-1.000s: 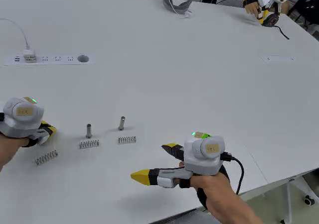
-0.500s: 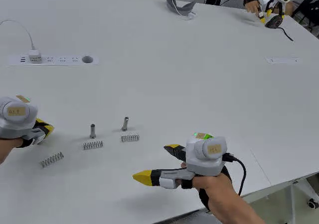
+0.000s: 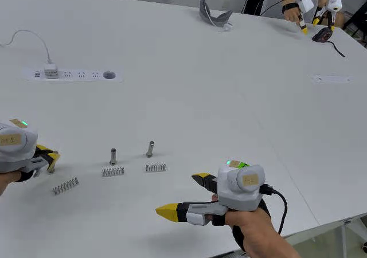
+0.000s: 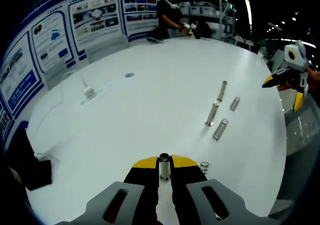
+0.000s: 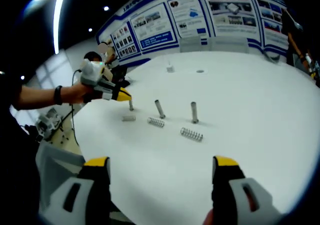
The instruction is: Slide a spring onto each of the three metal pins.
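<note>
Steel pin [image 4: 163, 168] half-hidden in left tongs [image 4: 163, 160]

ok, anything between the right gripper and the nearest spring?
Nothing visible. The right gripper, jaws open, faces the nearest spring across bare table; an upright pin stands just beyond the spring.

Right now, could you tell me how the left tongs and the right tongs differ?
The left tongs are shut on a pin; the right tongs are wide open and hold nothing. The left tongs sit at the left end of the row of parts, by the leftmost spring; the right tongs are off to the right of the row, touching nothing. Both have yellow tips.
</note>
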The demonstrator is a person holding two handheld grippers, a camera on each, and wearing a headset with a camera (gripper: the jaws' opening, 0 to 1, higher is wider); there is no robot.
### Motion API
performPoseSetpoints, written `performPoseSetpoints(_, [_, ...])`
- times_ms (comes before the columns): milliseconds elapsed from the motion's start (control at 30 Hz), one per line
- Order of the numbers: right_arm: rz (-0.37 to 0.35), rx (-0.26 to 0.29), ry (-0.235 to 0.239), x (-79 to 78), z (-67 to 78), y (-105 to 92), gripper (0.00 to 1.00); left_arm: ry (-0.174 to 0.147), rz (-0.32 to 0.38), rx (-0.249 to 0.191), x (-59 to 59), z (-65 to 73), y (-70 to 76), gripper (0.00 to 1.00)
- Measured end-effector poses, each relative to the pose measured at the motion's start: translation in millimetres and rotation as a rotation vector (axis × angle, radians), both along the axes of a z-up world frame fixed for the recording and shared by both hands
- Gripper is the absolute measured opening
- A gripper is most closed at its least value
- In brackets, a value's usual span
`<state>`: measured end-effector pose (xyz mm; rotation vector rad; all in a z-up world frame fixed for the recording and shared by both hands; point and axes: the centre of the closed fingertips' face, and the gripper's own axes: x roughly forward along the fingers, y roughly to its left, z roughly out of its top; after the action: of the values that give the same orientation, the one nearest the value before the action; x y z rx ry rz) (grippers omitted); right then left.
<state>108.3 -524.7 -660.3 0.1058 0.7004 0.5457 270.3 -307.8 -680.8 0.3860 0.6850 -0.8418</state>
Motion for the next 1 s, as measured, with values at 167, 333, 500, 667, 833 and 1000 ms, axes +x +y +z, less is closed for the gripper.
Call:
performPoseSetpoints(167, [0.005, 0.002, 0.0, -0.3, -0.4, 2.3, 0.85, 0.004, 0.02, -0.01, -4.3, 0.8, 7.2, 0.08])
performPoseSetpoints(333, [0.006, 0.004, -0.002, -0.4, 0.0, 4.1, 0.85, 0.013, 0.056, -0.038, -5.8, 1.0, 10.7, 0.08])
performPoseSetpoints(500, [0.003, 0.005, -0.001, -1.3, -1.2, 3.1, 0.85, 0.01, 0.068, -0.045, -6.7, 0.8, 11.9, 0.08])
performPoseSetpoints(667, [0.001, 0.004, 0.003, -3.0, -2.4, 2.3, 0.85, 0.012, 0.079, -0.052, -5.8, 0.7, 12.2, 0.08])
performPoseSetpoints(833, [-0.003, 0.008, 0.001, -2.5, -2.1, 1.8, 0.85, 0.02, 0.078, -0.061, -6.7, 0.8, 11.2, 0.08])
performPoseSetpoints(1000, [-0.001, 0.006, 0.002, -3.2, -1.6, 2.8, 0.85, 0.024, 0.085, -0.07, -4.9, 1.2, 11.5, 0.1])
